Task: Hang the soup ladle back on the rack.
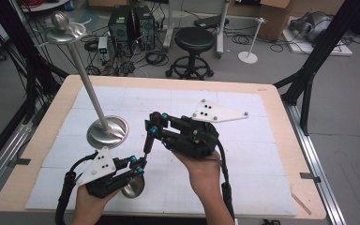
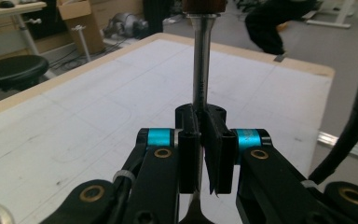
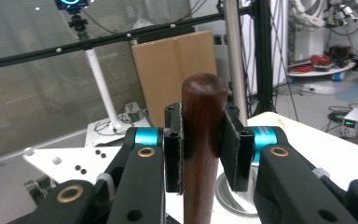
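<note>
the wooden table (image 1: 37,140) carries a white gridded mat (image 1: 243,159) over most of its top, and towards the left of the mat stands a tall metal stand (image 1: 88,89), its round base (image 1: 107,132) flat on the mat and its thin pole leaning up and to the left to a small dish with a ball on top. nearer the person, both hands come in from the bottom edge and share one ladle (image 1: 146,145) between them: its steel bowl (image 1: 134,186) sits low by the mat near the front edge, its slim steel shaft rises from there, and its dark wooden handle (image 3: 204,140) tops it off. the right gripper (image 1: 155,123), near the middle of the mat, is clenched on the wooden handle, and its own view shows the pads pressed to both sides of the rounded brown end, with the stand's base just behind the jaws. the left gripper (image 1: 139,165), lower and to the left, is clamped on the steel shaft (image 2: 200,70) just above the bowl; in its view the two black pads squeeze the shaft between them while the shaft runs straight up to the brown handle at the top edge. the stand's base lies just beside the ladle, apart from it
</note>
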The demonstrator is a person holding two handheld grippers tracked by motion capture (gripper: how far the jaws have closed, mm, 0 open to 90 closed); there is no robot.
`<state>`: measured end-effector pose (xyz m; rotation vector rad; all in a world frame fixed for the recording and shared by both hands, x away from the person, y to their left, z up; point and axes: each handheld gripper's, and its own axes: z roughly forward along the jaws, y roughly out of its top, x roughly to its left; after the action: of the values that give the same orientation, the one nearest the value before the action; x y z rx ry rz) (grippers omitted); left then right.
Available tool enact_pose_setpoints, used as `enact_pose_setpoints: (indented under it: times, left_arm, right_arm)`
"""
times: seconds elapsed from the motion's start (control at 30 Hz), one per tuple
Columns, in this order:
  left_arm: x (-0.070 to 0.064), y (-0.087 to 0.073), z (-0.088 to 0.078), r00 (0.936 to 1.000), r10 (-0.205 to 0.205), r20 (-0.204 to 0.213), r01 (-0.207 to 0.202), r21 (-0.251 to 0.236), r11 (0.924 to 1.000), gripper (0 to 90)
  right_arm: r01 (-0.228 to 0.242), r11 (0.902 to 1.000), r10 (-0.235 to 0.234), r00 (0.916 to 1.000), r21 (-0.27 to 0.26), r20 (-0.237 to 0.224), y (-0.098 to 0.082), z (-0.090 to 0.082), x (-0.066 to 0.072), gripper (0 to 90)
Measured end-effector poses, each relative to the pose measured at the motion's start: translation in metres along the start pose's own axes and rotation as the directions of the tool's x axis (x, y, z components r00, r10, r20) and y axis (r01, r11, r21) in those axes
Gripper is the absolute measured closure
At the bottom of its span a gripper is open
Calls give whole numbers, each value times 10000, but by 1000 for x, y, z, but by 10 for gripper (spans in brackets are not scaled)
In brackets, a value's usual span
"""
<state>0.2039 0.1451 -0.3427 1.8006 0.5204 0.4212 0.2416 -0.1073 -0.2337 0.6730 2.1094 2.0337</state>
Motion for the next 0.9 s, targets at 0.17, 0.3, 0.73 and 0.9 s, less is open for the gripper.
enact_pose_setpoints:
  times: [0.17,0.3,0.73,0.9]
  left_arm:
    - [6,2,-5,9961,-214,854,249,-397,9989,828]
    - [19,3,-11,9796,-488,1951,604,-539,9967,637]
    - [42,34,-33,9183,11,3959,634,-1498,9867,421]
    - [39,39,-29,9082,187,4182,451,-1421,9888,417]
  right_arm:
    - [252,9996,-247,9989,143,-389,11,0,6,733]
    - [660,9969,-622,9945,430,-841,15,0,7,733]
    - [1175,9928,-1062,9532,230,-2830,10,-2,-10,732]
    - [1499,9883,-1292,9229,294,-3626,9,2,-10,732]
